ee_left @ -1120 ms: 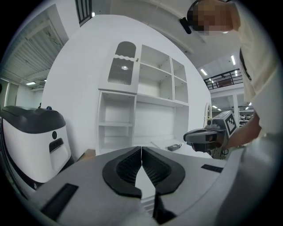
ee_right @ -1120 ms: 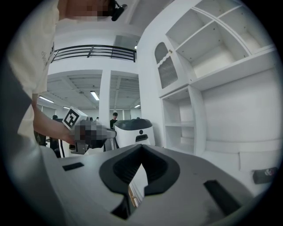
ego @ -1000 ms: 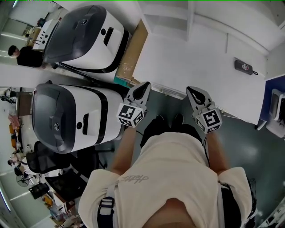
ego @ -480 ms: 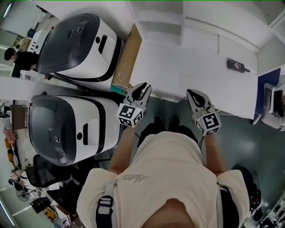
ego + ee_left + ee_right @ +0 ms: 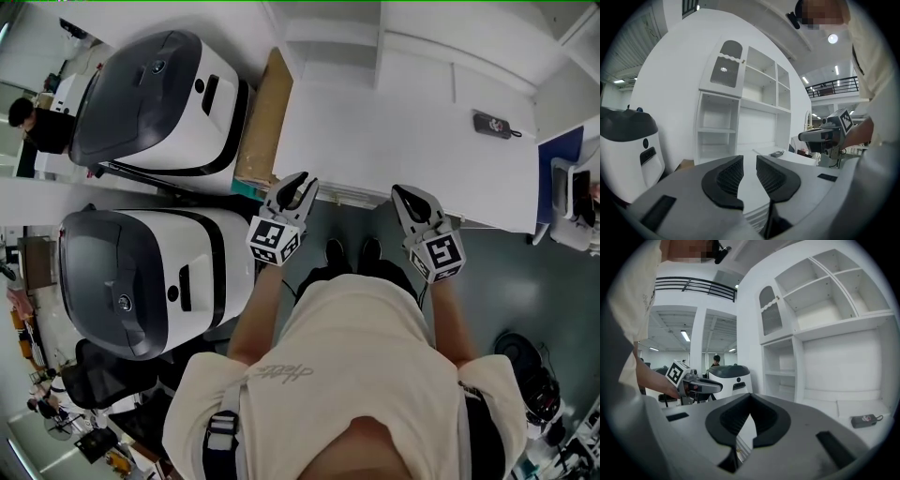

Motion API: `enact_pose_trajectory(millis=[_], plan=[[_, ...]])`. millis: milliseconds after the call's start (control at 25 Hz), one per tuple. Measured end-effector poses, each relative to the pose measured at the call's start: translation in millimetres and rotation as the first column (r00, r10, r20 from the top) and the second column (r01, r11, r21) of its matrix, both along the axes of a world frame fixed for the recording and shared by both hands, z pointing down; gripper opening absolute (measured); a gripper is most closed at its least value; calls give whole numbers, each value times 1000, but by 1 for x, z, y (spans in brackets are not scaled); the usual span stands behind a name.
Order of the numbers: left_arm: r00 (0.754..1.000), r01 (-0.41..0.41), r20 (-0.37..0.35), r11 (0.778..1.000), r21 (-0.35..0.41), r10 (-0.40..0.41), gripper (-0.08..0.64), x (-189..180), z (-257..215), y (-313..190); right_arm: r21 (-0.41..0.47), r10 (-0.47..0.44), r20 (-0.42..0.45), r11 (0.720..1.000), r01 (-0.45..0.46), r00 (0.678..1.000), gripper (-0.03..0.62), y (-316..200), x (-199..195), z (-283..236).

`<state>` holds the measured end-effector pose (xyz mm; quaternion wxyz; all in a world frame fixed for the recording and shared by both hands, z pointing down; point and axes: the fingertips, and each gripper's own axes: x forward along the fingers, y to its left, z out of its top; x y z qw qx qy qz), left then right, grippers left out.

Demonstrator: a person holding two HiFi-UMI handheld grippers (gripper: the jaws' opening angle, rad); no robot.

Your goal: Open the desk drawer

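Observation:
A white desk [image 5: 394, 141] with shelves behind it stands in front of me. Its drawer front [image 5: 354, 195] shows as a ribbed strip under the front edge, also low in the left gripper view [image 5: 757, 218]. My left gripper [image 5: 296, 187] hovers at the desk's front left corner, jaws a little apart and empty [image 5: 750, 164]. My right gripper [image 5: 409, 199] hangs just off the front edge to the right of the drawer, its tips touching with nothing between them [image 5: 750, 399]. Neither gripper touches the drawer.
A black key fob [image 5: 492, 124] lies on the desk at the back right. Two large white-and-black machines [image 5: 159, 94] [image 5: 141, 272] stand to the left, with a cardboard box [image 5: 262, 122] against the desk's side. My shoes [image 5: 352, 253] are just before the desk.
Both grippers hold nearly the same places by the desk's front edge. The head view has shifted slightly, so the desk sits a little further left and higher in frame.

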<state>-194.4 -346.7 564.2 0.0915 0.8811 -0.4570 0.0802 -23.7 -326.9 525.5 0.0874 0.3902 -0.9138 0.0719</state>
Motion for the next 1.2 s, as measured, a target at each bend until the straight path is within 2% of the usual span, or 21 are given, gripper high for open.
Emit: enact_pose_trajectory(millis=[160,360,480,840,1040,1200], plan=[[1000,7,27,999,-34,-6,89,-3,22,-2,-31,4,-7,999,-5,1000,2,2,-1,13],[999,16,38,989,-145,-10,89,-9,69,-1,-66,12,-13,998,-13,1000,2,5,-5,30],[998,18,60,975,-220,-5,89,-10,101,1,-88,21,-11,996,-22,1000,2,6,-4,41],[987,29,154,903,-430,42,89,-4,222,5,-176,28,-27,984,-33,999,2,7,5,90],[982,34,174,840,-541,71,89,3,284,13,-212,12,-60,977,-24,998,2,11,6,115],[980,42,181,807,-589,81,89,9,318,10,-231,-4,-59,973,-9,998,2,7,6,131]])
